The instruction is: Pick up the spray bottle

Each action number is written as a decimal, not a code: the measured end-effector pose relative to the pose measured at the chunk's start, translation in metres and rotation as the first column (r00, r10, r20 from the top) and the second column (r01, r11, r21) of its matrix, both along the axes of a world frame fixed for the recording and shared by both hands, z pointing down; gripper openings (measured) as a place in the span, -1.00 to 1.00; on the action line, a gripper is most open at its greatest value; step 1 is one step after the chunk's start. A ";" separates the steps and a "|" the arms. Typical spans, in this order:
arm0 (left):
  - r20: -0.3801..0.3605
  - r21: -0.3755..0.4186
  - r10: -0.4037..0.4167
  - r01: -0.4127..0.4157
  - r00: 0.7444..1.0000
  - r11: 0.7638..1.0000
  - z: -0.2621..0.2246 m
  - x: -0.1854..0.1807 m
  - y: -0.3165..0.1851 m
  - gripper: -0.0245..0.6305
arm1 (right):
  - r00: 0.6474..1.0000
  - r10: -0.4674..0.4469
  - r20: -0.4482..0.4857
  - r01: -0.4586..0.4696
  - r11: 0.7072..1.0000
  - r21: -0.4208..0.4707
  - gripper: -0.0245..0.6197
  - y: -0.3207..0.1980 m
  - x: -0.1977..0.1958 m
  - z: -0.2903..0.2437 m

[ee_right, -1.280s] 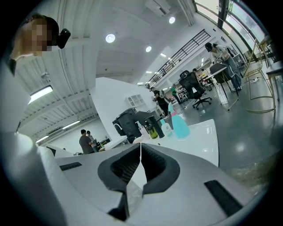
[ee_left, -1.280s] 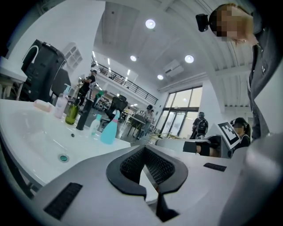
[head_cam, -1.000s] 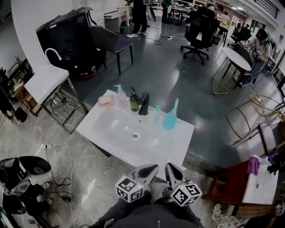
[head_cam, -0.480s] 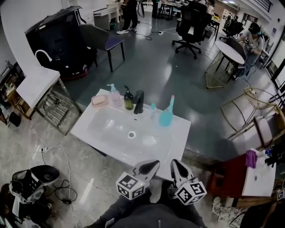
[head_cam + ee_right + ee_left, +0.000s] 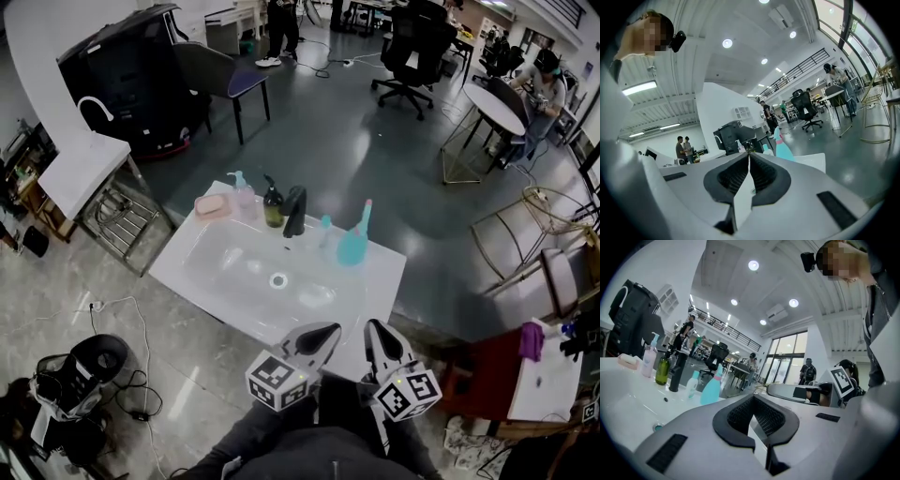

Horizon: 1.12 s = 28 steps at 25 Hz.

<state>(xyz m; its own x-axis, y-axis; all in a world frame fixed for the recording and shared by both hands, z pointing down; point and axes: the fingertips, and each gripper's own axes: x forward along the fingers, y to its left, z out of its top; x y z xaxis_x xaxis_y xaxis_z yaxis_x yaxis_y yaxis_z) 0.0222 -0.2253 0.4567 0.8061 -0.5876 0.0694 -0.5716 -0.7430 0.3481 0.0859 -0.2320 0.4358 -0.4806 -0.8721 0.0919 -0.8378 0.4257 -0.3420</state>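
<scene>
The teal spray bottle (image 5: 353, 242) with a pink collar stands upright at the far right of the white sink top (image 5: 375, 281). It also shows in the left gripper view (image 5: 711, 389) and just past the jaws in the right gripper view (image 5: 783, 145). My left gripper (image 5: 315, 339) and right gripper (image 5: 379, 338) hang side by side at the sink's near edge, well short of the bottle. Both are shut with nothing held. In their own views the left gripper (image 5: 752, 397) and the right gripper (image 5: 749, 154) show closed tips.
Along the sink's far edge stand a pink soap dish (image 5: 213, 206), a pump bottle (image 5: 242, 193), a green bottle (image 5: 273, 208), a black faucet (image 5: 295, 212) and a small teal bottle (image 5: 325, 231). A second sink stand (image 5: 82, 171) is at left, a red table (image 5: 487, 382) at right.
Both grippers have risen a little and edged toward the sink, still shut. The head view has shifted slightly. The bottles on the sink have not moved.
</scene>
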 end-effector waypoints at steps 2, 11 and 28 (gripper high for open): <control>0.007 0.005 0.001 -0.001 1.000 1.000 -0.002 0.005 -0.006 -0.91 | 1.000 -0.001 0.004 0.001 1.000 0.008 -0.89 -0.008 0.004 -0.004; 0.017 0.010 -0.029 0.029 0.999 1.000 -0.007 0.022 -0.050 -0.91 | 0.998 -0.060 0.001 0.060 0.997 0.051 -0.89 -0.057 0.010 -0.021; 0.065 -0.079 -0.205 0.210 0.977 0.975 0.020 0.027 -0.133 -0.91 | 0.978 -0.181 -0.102 0.187 0.981 0.048 -0.15 -0.159 0.014 0.001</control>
<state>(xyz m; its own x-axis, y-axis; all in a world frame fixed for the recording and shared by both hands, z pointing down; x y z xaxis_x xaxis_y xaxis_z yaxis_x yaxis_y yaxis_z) 0.0487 -0.3582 0.4768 0.6607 -0.7316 0.1683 -0.7306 -0.5752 0.3679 0.0999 -0.3906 0.4371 -0.6247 -0.7746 0.0988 -0.7712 0.5921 -0.2339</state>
